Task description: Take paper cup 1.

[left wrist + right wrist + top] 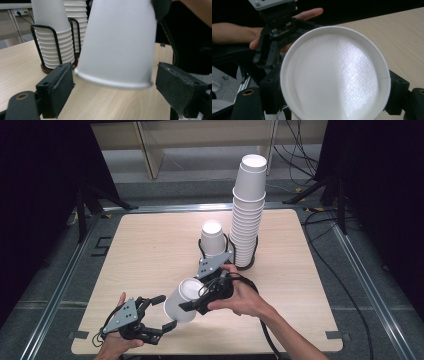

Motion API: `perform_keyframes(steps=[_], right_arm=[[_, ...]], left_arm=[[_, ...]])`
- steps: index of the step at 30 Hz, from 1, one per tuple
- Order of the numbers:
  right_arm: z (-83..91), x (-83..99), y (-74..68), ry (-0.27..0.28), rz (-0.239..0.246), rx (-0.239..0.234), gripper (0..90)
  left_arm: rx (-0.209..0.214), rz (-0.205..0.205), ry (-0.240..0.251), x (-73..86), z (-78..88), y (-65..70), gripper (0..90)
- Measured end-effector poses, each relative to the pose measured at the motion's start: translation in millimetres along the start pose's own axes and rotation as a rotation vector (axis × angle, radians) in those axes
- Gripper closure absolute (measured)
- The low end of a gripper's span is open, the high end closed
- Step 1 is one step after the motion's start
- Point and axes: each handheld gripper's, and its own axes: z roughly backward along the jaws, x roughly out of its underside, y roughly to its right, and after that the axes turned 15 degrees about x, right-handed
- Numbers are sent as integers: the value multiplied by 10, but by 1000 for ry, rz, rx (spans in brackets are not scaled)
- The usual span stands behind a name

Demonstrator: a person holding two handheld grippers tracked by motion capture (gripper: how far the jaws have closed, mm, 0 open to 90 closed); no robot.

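Note:
A white paper cup [181,301] hangs tilted above the table's front. My right gripper [194,301] is shut on it near its base. The base faces the right gripper view's camera, cup [337,75] between both jaws of that gripper [335,95]. My left gripper [165,312] stands open at the front left, its jaws on either side of the cup's rim. In the left gripper view, the cup [117,45] sits between the pads [58,87] with a small gap at the right, gripper [115,85]. A short cup stack [212,238] and a tall one [247,210] stand behind.
Both stacks sit in black wire holders [254,254] near the middle of the wooden table [145,245]. Cables lie on the floor at the back right. A metal frame runs around the table's edges. Bare wood stretches left of the stacks.

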Motion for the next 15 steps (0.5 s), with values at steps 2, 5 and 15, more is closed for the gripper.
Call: perform_keyframes(steps=[2,5,15], right_arm=[[103,9,94,69,-54,21,238],[144,16,138,111,-76,32,238],[138,84,209,220,-146,10,238]], left_arm=[[-11,38,45,-12,26,-22,145],[-13,65,79,-21,43,-35,145],[-15,144,148,-14,21,-49,144]])
